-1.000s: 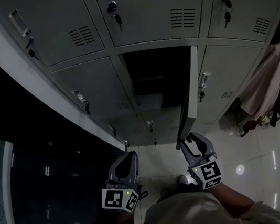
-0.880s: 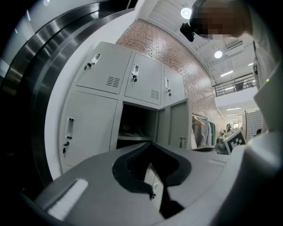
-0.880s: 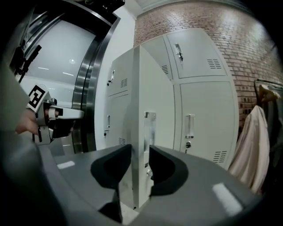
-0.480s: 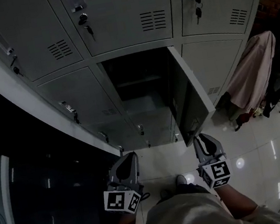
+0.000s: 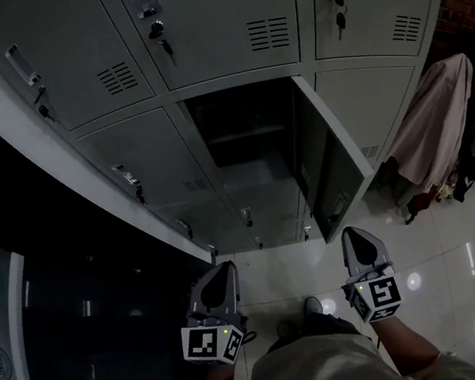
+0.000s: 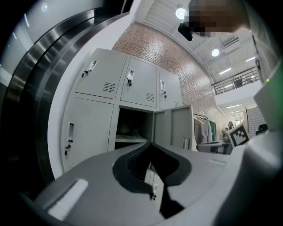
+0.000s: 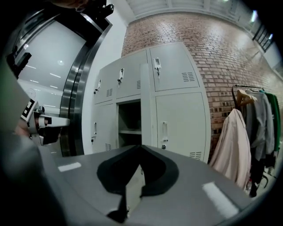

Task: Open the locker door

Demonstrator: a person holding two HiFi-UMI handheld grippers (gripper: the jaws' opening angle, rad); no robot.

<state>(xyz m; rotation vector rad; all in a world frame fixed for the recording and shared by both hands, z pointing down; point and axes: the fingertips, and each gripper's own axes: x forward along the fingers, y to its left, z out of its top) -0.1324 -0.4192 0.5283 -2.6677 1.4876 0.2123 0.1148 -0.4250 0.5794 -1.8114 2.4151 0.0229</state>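
Observation:
The grey locker bank fills the head view. Its middle compartment stands dark and open, and its door is swung out to the right. My right gripper hangs a little below the door's lower corner, apart from it, shut with nothing in it. My left gripper is level with it on the left, its tips together and holding nothing. The left gripper view shows its jaws meeting in front of the open door. In the right gripper view the shut tips lie below the open compartment.
Closed lockers with keys in their locks surround the open one. Coats hang on a rack at the right, against a brick wall. A dark curved glass wall runs along the left. The glossy tiled floor lies below.
The locker door swung wider open to the right. My right gripper, open at the door's lower edge before, came away from it, dropped back and shut. The left gripper barely moved.

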